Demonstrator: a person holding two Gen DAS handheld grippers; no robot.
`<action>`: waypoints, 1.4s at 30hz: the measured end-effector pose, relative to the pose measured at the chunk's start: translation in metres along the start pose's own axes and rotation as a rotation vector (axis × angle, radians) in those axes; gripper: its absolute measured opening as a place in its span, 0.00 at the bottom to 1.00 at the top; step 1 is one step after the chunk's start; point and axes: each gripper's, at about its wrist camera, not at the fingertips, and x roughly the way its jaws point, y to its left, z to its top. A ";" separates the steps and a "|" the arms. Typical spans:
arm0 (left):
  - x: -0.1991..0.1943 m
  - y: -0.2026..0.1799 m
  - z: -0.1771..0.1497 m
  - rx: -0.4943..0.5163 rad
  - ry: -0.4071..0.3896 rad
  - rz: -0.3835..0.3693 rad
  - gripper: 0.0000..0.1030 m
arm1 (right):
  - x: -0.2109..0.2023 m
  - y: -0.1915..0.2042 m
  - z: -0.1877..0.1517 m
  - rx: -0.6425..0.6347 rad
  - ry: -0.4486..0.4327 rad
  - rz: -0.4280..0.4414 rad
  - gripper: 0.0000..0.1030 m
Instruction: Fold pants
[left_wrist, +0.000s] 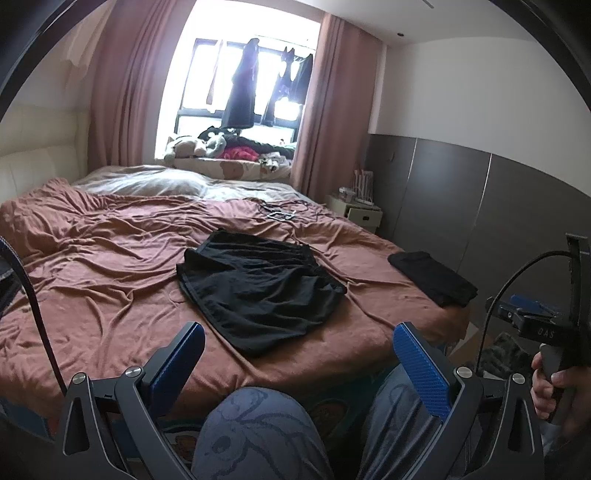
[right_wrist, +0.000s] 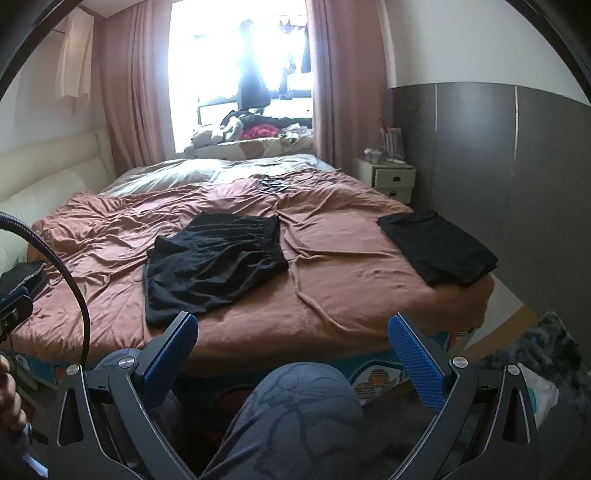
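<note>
Left gripper (left_wrist: 299, 350) hangs back off the foot of the bed, blue pads spread wide with nothing between them, pointing up the mattress over the person's knee (left_wrist: 258, 424). Right gripper (right_wrist: 293, 343) mirrors it: fingers splayed, empty, level, held low above the other knee, also short of the bed edge. Both tools sit side by side, aimed forward, well apart from any cloth.

Out ahead, the black pants (left_wrist: 258, 284) lie loosely spread and rumpled on the rust-coloured bed cover (left_wrist: 110, 280), around the middle of the bed, one hem reaching toward the near edge. Off toward the right corner rests a separate dark folded garment (right_wrist: 436, 247), which looks already done. A nightstand (right_wrist: 391, 179) stands beyond it by the wall.

So this reads as the very start: the pants are untouched and unfolded. The next move, by my reckoning, calls for both grippers to reach forward and down to the near hem, one to each corner, and pinch only the cloth, not the wrinkled cover beneath. That thin fabric will likely bunch, so a low, flat approach seems wise.
</note>
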 end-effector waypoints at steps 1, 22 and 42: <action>0.002 0.000 0.002 0.003 0.003 0.002 0.99 | 0.004 -0.002 0.003 0.000 0.006 0.009 1.00; 0.088 0.034 0.049 -0.036 0.167 0.002 0.99 | 0.078 -0.027 0.049 -0.031 0.065 0.132 1.00; 0.196 0.086 0.007 -0.320 0.442 -0.065 0.77 | 0.168 -0.062 0.062 0.029 0.168 0.252 1.00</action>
